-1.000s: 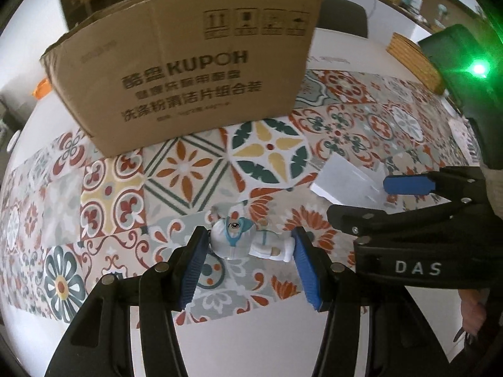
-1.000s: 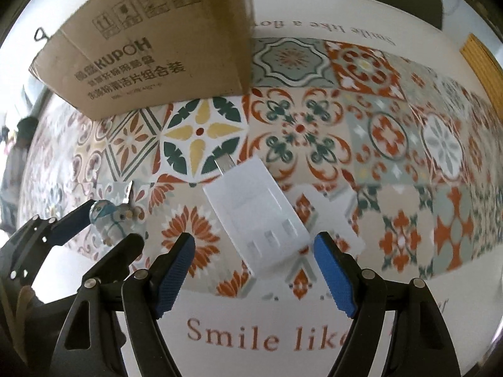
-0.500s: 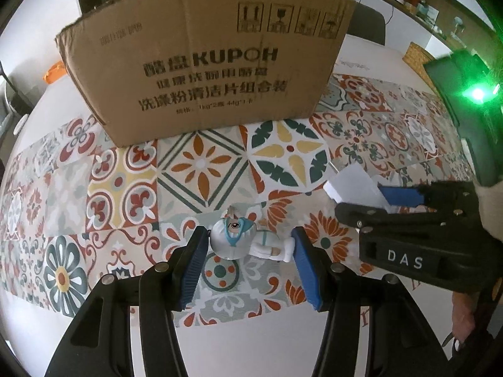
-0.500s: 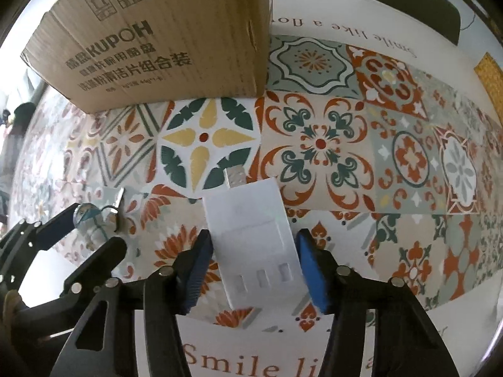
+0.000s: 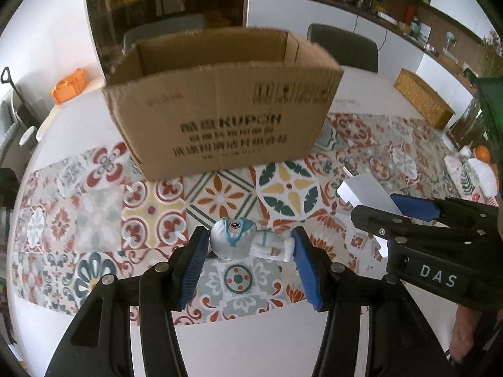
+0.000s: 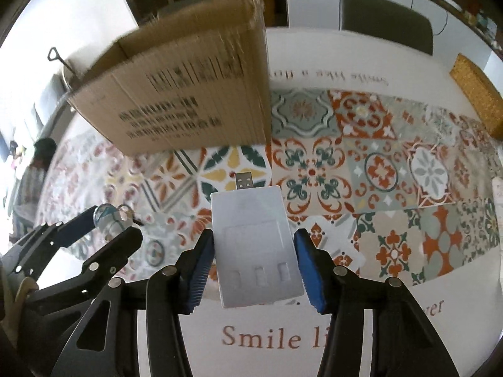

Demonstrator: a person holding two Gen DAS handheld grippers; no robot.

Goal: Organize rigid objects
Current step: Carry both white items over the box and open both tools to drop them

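On my left, the left gripper (image 5: pixel 250 251) pointed forward over the patterned tablecloth (image 5: pixel 94 220) toward the far side of the table (image 5: pixel 251 345). Its blue-padded fingers (image 5: pixel 193 265) were pinching a small white and teal toy figure (image 5: pixel 245 243) lying sideways between them, its round head against the left pad and its feet against the right pad. From my seat I could not tell whether the figure hung clear of the cloth or still touched it.

Beyond it, at the far middle of the table, stood the open cardboard box (image 5: pixel 220 110), upright, its printed side facing me and its inside hidden from this low angle. An orange object (image 5: pixel 67 84) sat far left, behind the box, and a woven basket (image 5: pixel 422 100) sat far right.

Further right, the right gripper (image 6: pixel 253 260) was level with the left one and just beside it, angled the same way toward the box. Its fingers (image 6: pixel 309 270) were closed against the long edges of a flat white USB hub (image 6: pixel 254 245), gripping it near its rear end, with the metal plug (image 6: pixel 244 180) sticking out ahead toward the box. In the left wrist view the hub appeared tilted, its front end raised above the cloth. The right wrist view also showed the box blurred at the upper left, and the left gripper low at the left edge, holding the figure.
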